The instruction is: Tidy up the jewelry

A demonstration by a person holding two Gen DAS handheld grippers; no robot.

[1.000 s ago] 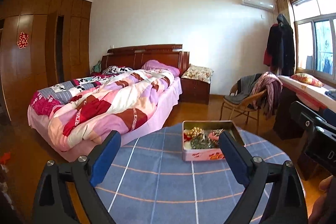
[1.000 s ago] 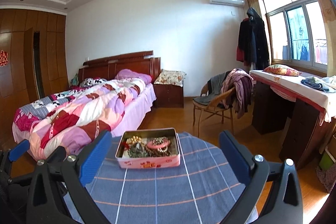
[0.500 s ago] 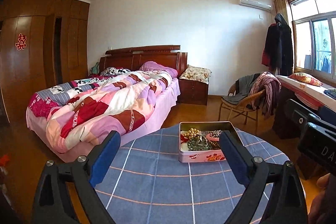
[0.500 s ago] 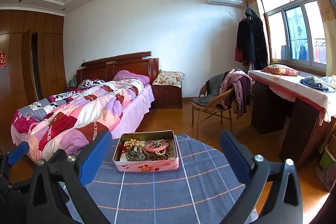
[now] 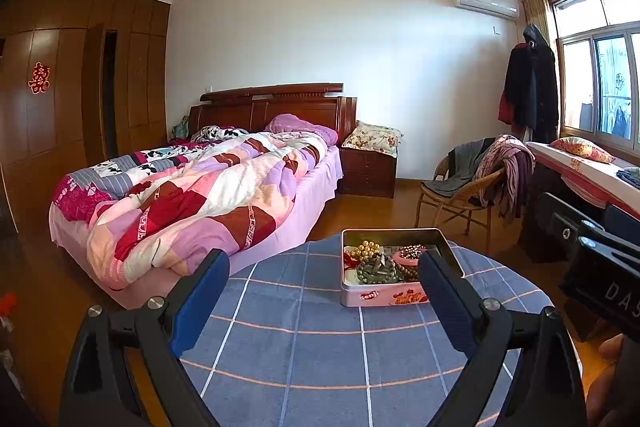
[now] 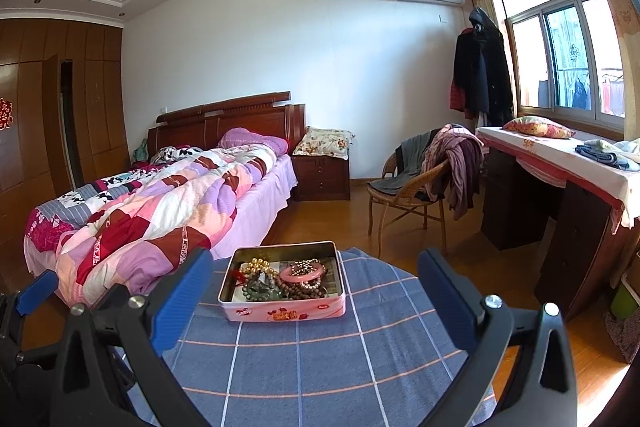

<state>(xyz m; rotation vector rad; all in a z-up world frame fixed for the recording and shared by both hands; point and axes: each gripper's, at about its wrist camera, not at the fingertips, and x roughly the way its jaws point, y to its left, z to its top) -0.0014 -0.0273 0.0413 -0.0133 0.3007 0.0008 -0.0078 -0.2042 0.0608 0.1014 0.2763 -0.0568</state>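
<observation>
Just one tin (image 6: 285,309), two grippers.

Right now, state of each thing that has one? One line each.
left claw: open, empty, above the tablecloth
right claw: open, empty
tin: lid off, upright on the blue checked tablecloth
jewelry: piled inside the tin, tangled
pink bangle: on top of the pile
wardrobe door: ajar
bed: unmade

Pink rectangular metal tin (image 5: 384,297): "senji" (uncertain) on front wall. Black device (image 5: 608,279) at right edge: "DAS", cut off.
</observation>
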